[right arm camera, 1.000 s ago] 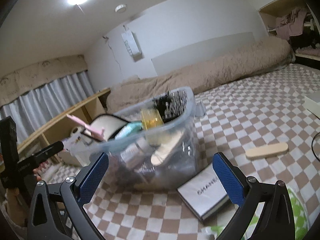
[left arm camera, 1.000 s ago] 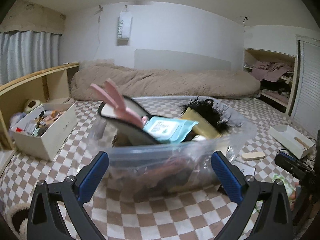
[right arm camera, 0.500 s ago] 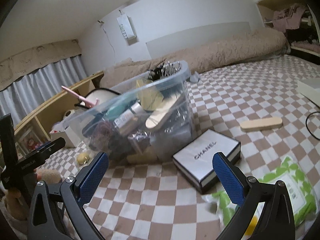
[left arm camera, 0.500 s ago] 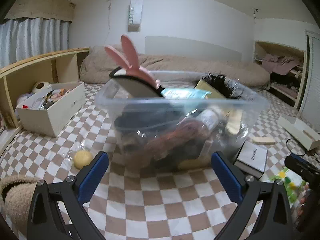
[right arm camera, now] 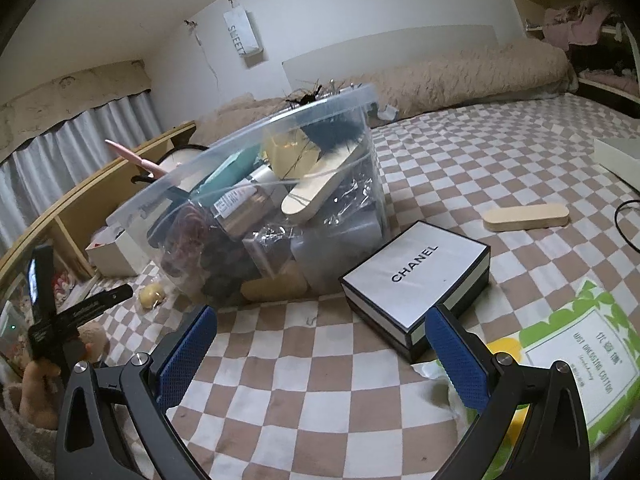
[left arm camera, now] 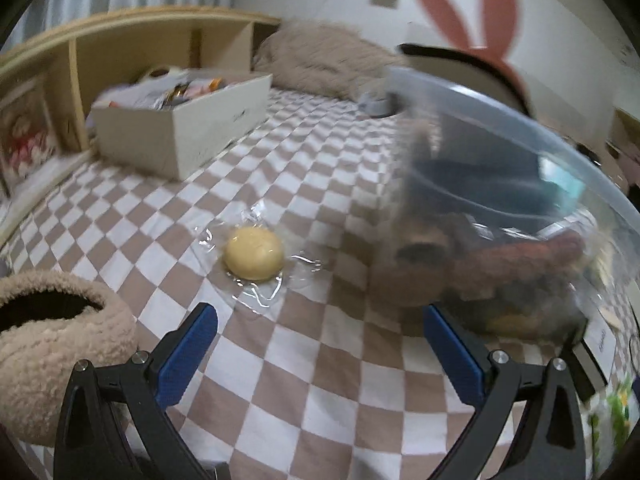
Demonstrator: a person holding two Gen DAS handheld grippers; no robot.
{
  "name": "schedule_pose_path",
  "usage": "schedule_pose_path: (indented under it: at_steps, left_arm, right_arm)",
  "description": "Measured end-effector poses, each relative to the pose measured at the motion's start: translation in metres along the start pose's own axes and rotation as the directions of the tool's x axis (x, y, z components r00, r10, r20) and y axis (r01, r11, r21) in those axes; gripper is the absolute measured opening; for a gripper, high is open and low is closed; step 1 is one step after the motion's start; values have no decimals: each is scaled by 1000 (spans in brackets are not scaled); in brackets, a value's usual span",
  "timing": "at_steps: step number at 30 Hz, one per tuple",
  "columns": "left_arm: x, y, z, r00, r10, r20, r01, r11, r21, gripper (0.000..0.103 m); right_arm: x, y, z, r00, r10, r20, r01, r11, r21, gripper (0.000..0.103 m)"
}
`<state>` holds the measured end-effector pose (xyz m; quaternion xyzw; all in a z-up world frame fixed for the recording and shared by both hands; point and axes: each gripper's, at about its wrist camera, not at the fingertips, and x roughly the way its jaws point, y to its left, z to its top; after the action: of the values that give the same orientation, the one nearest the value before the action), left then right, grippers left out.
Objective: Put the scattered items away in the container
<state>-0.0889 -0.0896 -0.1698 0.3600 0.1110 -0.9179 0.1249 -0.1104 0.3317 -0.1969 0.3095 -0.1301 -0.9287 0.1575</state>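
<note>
- left gripper (left arm camera: 320, 348): blue-padded fingers (left arm camera: 187, 356) wide apart, nothing between them, low over the checkered bedspread (left arm camera: 304, 364).
- right gripper (right arm camera: 320, 352): fingers spread wide too, empty, over the bedspread near its front edge.
- clear plastic bin (right arm camera: 280, 200): sits mid-bedspread, packed full; blurred and close on the right of the left wrist view (left arm camera: 520, 216).
- in bin: pink bunny-ear headband (left arm camera: 468, 12) sticks up over the rim, black feathery item (right arm camera: 308, 94) at the top, wooden stick (right arm camera: 320, 188) leaning against the wall, teal pack (right arm camera: 232, 168); the rest too jumbled to tell.
- yellow round ball in clear wrap (left arm camera: 253, 253): on the bedspread, left of the bin, apart from it, ahead of the left gripper; also seen small in the right view (right arm camera: 150, 296).
- CHANEL box (right arm camera: 416, 280): flat on the bedspread, just beside the bin's right front corner, just ahead of the right finger.
- green wet-wipe pack (right arm camera: 568, 364): front right edge, partly behind the right finger.
- wooden block (right arm camera: 526, 218): farther right, well apart from the bin.
- fuzzy beige pouch (left arm camera: 52, 356): front left corner, beside the left finger.
- white cardboard box (left arm camera: 180, 124) of clutter: far left edge by the wooden shelf (left arm camera: 132, 40).
</note>
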Motion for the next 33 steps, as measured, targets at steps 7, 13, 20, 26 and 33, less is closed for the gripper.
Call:
schedule_pose_path:
  at_steps: [7,13,20,26,33]
  left_arm:
    - [36,15,7,990,73,-117,-81,995,-66,103]
    - [58,28,13,968,168,-186,-179,983,-48,103]
    - [91,46,36,956,182,-229,-211,971,-108,103]
    - [126,59,54,947,194,-255,-236,961,-145,103]
    - [147,52,63,955,134,-266,-176,974,-141,103]
  right_arm:
    - [16,2,-4,999,-5,-49,5,1000,-8,103]
    - [21,2,-6,998,-1,-69,1,1000,0,103]
    - [25,6,-6,997,-6,-77,4,1000,-23,103]
    - [32,4,-7,996,-18,-84,16,1000,-26,103]
    - [48,2,-7,992,-11,-128,9,1000,-15,103]
